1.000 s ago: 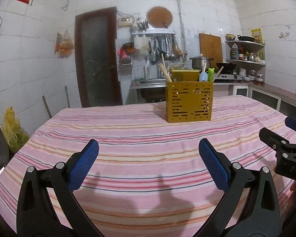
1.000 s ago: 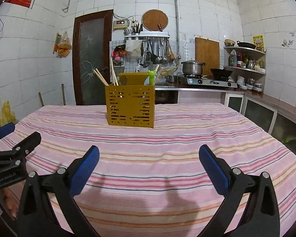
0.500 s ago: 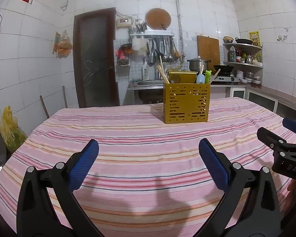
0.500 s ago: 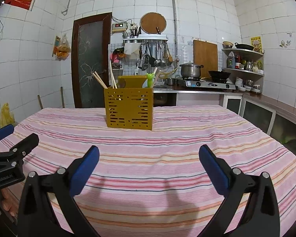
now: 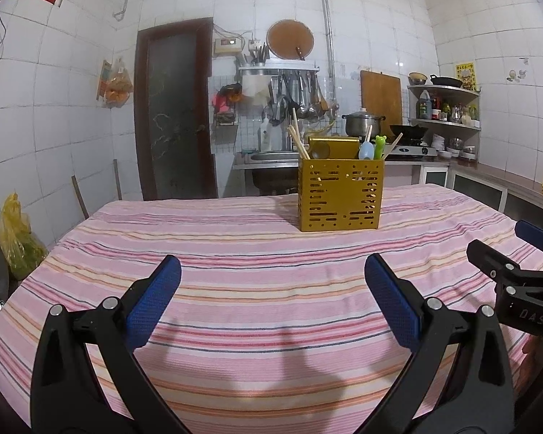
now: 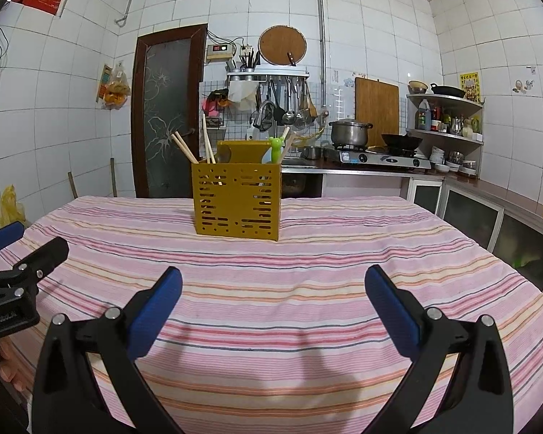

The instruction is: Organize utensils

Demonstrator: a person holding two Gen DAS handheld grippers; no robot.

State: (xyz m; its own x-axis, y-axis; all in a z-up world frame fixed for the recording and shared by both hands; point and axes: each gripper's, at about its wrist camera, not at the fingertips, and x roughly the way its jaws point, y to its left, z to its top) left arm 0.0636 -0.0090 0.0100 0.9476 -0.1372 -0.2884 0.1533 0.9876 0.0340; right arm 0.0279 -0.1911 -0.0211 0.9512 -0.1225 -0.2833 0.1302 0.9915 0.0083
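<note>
A yellow perforated utensil holder (image 5: pixel 340 195) stands upright on the striped tablecloth, far ahead of both grippers; it also shows in the right wrist view (image 6: pixel 237 199). It holds wooden chopsticks (image 5: pixel 297 141), a blue utensil (image 5: pixel 365 151) and a green frog-topped utensil (image 5: pixel 379 146). My left gripper (image 5: pixel 271 300) is open and empty above the near part of the table. My right gripper (image 6: pixel 273 302) is open and empty too, beside the left one. No loose utensils show on the cloth.
The pink striped tablecloth (image 5: pixel 271 253) covers the table. Behind it are a sink, a rack of hanging utensils (image 6: pixel 282 105), a stove with a pot (image 6: pixel 349 133) and wok, a counter at right and a dark door (image 5: pixel 173 108) at left.
Both grippers have drawn back and tilted up slightly, so the holder looks a little lower and farther. Both stay open and empty.
</note>
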